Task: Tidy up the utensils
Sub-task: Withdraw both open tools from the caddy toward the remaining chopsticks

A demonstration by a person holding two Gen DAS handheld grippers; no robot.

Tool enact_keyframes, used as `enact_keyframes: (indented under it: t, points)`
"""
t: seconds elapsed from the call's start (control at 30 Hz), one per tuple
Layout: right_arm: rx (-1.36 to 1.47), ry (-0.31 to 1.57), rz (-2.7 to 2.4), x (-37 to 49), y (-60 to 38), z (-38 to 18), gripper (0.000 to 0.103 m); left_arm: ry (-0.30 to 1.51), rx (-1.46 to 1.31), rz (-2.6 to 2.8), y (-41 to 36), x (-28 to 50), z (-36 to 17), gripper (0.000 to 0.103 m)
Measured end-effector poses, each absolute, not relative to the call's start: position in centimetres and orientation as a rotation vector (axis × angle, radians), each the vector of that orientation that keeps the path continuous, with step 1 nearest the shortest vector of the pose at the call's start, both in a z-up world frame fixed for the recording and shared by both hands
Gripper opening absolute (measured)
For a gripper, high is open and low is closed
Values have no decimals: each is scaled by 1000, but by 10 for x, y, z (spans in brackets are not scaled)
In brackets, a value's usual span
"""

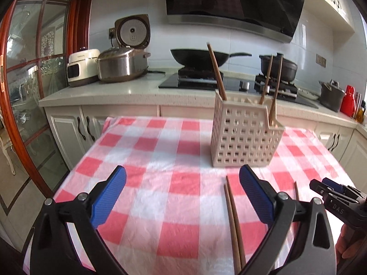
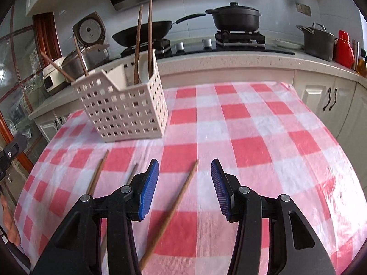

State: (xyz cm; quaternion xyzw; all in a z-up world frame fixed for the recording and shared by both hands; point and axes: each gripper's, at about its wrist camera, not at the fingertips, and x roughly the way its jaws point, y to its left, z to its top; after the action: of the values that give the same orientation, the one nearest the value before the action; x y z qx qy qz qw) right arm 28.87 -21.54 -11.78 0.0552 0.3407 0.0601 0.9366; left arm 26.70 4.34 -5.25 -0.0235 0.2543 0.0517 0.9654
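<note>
Now both tongs hang open over loose chopsticks, nothing gripped.

Right gripper (image 2: 184, 189) stands about half open, 1 chopstick (image 2: 169, 215) lying flat on the checked cloth (image 2: 252, 151) between its blue pads, untouched, likely lined up for a pinch. Left gripper (image 1: 182, 197) is spread wide and empty, with a pair of chopsticks (image 1: 232, 217) just inside its right pad. Beyond stands the perforated caddy (image 1: 243, 137), already holding several upright chopsticks, presumably the home for the rest.
</note>
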Motion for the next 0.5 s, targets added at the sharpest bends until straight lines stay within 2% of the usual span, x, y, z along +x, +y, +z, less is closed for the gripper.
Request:
enact_keyframes:
  t: [0.37, 0.5]
  points:
    - [30, 813, 80, 297, -197, -140, 46, 594, -63, 101, 48, 268, -84, 96]
    - [-2, 854, 55, 301, -192, -146, 42, 620, -63, 101, 50, 270, -91, 96]
